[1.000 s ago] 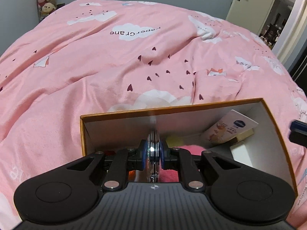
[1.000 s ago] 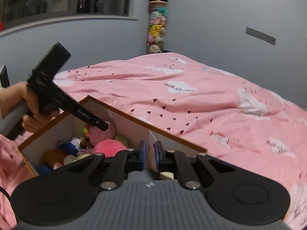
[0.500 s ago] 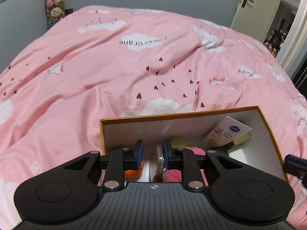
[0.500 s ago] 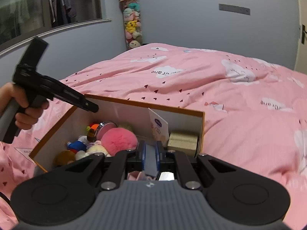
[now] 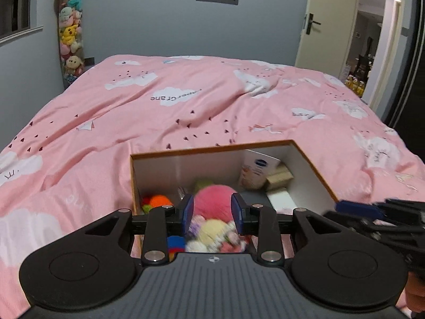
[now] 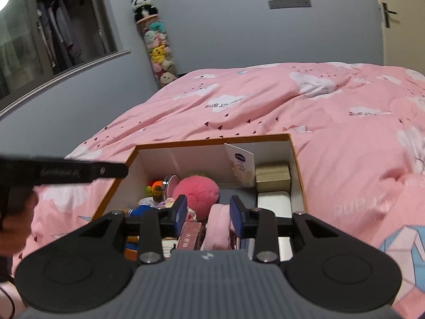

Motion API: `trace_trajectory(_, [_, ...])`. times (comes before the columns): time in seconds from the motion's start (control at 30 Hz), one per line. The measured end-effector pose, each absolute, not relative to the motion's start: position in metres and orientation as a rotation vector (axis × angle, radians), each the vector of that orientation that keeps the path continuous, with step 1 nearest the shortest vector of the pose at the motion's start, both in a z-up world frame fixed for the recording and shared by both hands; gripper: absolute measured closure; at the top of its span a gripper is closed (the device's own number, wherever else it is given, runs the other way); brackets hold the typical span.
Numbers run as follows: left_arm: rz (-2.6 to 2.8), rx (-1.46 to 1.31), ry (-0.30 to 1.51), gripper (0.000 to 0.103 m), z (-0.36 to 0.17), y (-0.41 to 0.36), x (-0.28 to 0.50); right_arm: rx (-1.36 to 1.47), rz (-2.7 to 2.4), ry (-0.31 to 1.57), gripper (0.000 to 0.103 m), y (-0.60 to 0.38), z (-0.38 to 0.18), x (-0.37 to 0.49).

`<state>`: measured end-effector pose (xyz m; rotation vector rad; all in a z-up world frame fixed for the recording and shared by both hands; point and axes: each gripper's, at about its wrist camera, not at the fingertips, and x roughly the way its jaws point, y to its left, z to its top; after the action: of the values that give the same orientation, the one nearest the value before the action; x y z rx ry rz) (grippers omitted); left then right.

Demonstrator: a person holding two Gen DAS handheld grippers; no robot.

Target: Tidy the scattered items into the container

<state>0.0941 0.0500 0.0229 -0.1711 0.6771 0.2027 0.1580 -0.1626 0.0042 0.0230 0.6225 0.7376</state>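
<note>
Left wrist view: our left gripper (image 5: 212, 214) above box (image 5: 209, 148) near edge, jaws just been opening, nothing between. Pink pompom (image 5: 213, 203), blurred plush inside. Right wrist view: right gripper (image 6: 207, 214) likewise just parted, empty; tube (image 6: 241, 166) leans at far wall. Risk: sideways swing catches rim, probably tipping box on soft duvet (image 6: 332, 122).

My room is dim and evenly lit, with a cool grey cast on the wall (image 5: 159, 26) ahead of my grippers. Brighter warm light comes through the open doorway (image 5: 372, 53) far ahead to my right, and a lamp glares at the upper left corner (right-wrist view only). The small toys (image 5: 212, 234) just beyond my left fingers are smeared with blur. The fisheye bends the bedspread (image 6: 318, 122) and walls at the edges.
</note>
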Motion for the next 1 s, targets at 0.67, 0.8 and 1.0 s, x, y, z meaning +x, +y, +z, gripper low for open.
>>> trace_trajectory(0.67, [0.253, -0.173, 0.601, 0.037, -0.021, 0.045, 0.064, -0.036, 0.546, 0.56, 0.04, -0.146, -0.02, 0.142])
trace_trajectory(0.8, [0.26, -0.15, 0.602, 0.036, -0.029, 0.044, 0.065, -0.041, 0.531, 0.586, 0.038, -0.144, -0.029, 0.147])
trace_trajectory(1.0, [0.26, -0.157, 0.621, 0.036, -0.039, 0.046, 0.069, -0.04, 0.521, 0.615, 0.037, -0.145, -0.041, 0.15])
